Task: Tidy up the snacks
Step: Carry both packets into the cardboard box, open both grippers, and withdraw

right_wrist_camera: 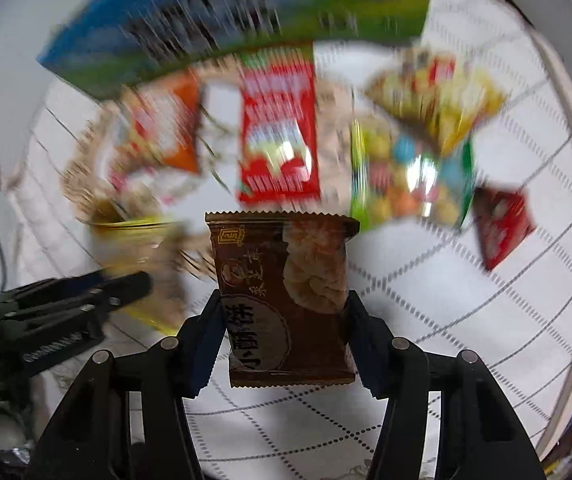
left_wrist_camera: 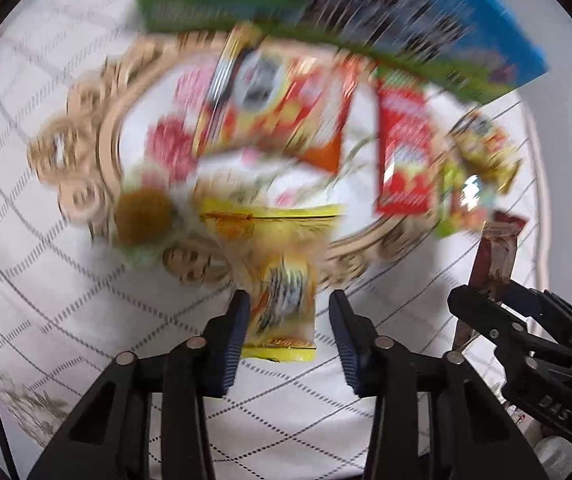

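My left gripper (left_wrist_camera: 289, 300) is open around the near end of a yellow snack packet (left_wrist_camera: 281, 312) that reaches onto the ornate tray (left_wrist_camera: 85, 128); the left pad touches it, the right pad stands apart. My right gripper (right_wrist_camera: 283, 300) is shut on a brown snack packet (right_wrist_camera: 286, 300), held upright above the cloth; it also shows at the right of the left wrist view (left_wrist_camera: 494, 256). The tray holds a red-orange packet (left_wrist_camera: 286, 112), a red packet (left_wrist_camera: 404, 148) and a round brown cake (left_wrist_camera: 143, 216). Both views are blurred.
A blue and green box (left_wrist_camera: 326, 8) stands behind the tray. A colourful candy bag (right_wrist_camera: 410, 172), a yellow bag (right_wrist_camera: 438, 92) and a dark red packet (right_wrist_camera: 502, 224) lie to the right. The table has a white quilted cloth (left_wrist_camera: 45, 280).
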A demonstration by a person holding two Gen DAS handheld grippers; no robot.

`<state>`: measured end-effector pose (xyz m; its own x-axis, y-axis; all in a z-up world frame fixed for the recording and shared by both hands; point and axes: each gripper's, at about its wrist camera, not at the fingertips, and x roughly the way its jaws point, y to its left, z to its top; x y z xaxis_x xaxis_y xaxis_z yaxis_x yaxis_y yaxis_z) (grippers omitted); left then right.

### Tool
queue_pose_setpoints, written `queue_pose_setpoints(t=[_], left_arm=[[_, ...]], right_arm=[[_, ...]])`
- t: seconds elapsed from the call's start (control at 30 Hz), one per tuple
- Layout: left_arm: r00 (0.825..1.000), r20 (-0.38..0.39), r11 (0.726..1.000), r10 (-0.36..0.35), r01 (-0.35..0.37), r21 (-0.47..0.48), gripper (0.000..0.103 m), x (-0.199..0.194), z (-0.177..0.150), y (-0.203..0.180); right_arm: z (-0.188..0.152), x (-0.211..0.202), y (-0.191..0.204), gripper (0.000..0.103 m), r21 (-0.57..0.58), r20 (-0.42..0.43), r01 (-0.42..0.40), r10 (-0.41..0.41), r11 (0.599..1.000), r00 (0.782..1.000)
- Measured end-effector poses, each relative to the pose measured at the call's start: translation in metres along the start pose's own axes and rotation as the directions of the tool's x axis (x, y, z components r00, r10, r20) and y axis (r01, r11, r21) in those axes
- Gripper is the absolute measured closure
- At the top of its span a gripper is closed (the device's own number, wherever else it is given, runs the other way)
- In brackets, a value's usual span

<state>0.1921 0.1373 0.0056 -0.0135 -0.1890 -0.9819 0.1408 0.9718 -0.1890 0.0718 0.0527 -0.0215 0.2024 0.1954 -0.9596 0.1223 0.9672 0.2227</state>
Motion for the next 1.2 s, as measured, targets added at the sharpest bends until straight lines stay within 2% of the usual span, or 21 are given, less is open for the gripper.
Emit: queue_pose_setpoints(t=[0.07, 0.13, 0.17, 0.2, 0.27, 0.43, 0.5, 0.6, 0.63, 0.67, 0.7, 0.8, 0.93, 1.0, 1.1, 1.2], left_arm=[[0.999, 0.021, 0.999, -0.028, 0.028, 0.018, 0.07, -0.014, 0.007, -0.01], [0.998, 0.057, 0.999, -0.005, 0.002, 0.045, 0.07, -0.02, 0.015, -0.016], [0.998, 0.063, 0.998, -0.003, -0.001, 0.069, 0.068, -0.018, 0.025, -0.005], [0.999, 0.045, 0.996, -0.007, 0.003, 0.089, 0.058, -0.012, 0.034, -0.003], [0.999, -0.043, 0.994, 0.033, -0.028, 0.108, 0.051, 0.012, 0.041, 0.007], [0.986, -0.118, 0.989, 0.114, -0.102, 0.106, 0.047, 0.05, 0.03, 0.023], [0.982, -0.152, 0.992, 0.108, -0.096, 0.082, 0.041, 0.068, 0.028, 0.029], [0.973, -0.214, 0.996, 0.086, -0.079, 0.042, 0.041, 0.098, 0.027, 0.039], [0.977, -0.195, 0.997, 0.082, -0.079, 0.024, 0.042, 0.101, 0.026, 0.041], [0.982, -0.167, 0.996, 0.084, -0.084, 0.006, 0.048, 0.1, 0.026, 0.042], [0.985, -0.149, 0.996, 0.089, -0.089, 0.009, 0.058, 0.098, 0.025, 0.041], [0.991, -0.1, 0.995, 0.093, -0.088, 0.047, 0.066, 0.074, 0.017, 0.037], [0.998, -0.046, 0.999, 0.031, -0.03, 0.037, 0.067, 0.037, 0.018, 0.029], [1.0, -0.004, 1.0, -0.017, 0.017, 0.019, 0.067, 0.003, 0.018, 0.027], [0.994, 0.059, 0.996, -0.087, 0.087, 0.004, 0.067, -0.041, 0.03, 0.02], [0.978, 0.138, 0.988, -0.154, 0.156, -0.006, 0.067, -0.085, 0.052, 0.012]], right_arm=[[0.014, -0.023, 0.003, 0.043, -0.007, 0.041, -0.02, 0.02, 1.0, 0.999], [0.026, -0.042, 0.005, 0.043, -0.018, 0.078, -0.018, 0.019, 1.0, 0.997], [0.032, -0.047, 0.006, 0.043, -0.024, 0.092, -0.008, 0.01, 1.0, 0.996], [0.036, -0.048, 0.005, 0.043, -0.025, 0.099, -0.002, 0.004, 1.0, 0.995], [0.043, -0.046, 0.0, 0.043, -0.006, 0.091, -0.001, 0.002, 1.0, 0.996], [0.038, -0.025, -0.018, 0.043, 0.03, 0.053, -0.022, 0.02, 0.999, 0.998], [0.032, -0.008, -0.024, 0.043, 0.042, 0.034, -0.028, 0.026, 0.999, 0.999], [0.025, 0.01, -0.027, 0.043, 0.062, 0.0, -0.031, 0.031, 0.998, 1.0], [0.023, 0.017, -0.027, 0.043, 0.064, -0.008, -0.027, 0.028, 0.998, 1.0], [0.022, 0.022, -0.028, 0.043, 0.066, -0.016, -0.024, 0.025, 0.998, 1.0], [0.021, 0.025, -0.028, 0.043, 0.066, -0.021, -0.019, 0.021, 0.998, 1.0], [0.017, 0.024, -0.029, 0.043, 0.057, -0.018, -0.013, 0.014, 0.998, 1.0], [0.018, 0.008, -0.028, 0.043, 0.055, 0.004, -0.032, 0.032, 0.998, 0.999], [0.02, -0.005, -0.026, 0.043, 0.053, 0.026, -0.052, 0.051, 0.997, 0.998], [0.03, -0.032, -0.022, 0.043, 0.046, 0.074, -0.09, 0.087, 0.995, 0.993], [0.048, -0.066, -0.018, 0.043, 0.031, 0.145, -0.118, 0.112, 0.993, 0.983]])
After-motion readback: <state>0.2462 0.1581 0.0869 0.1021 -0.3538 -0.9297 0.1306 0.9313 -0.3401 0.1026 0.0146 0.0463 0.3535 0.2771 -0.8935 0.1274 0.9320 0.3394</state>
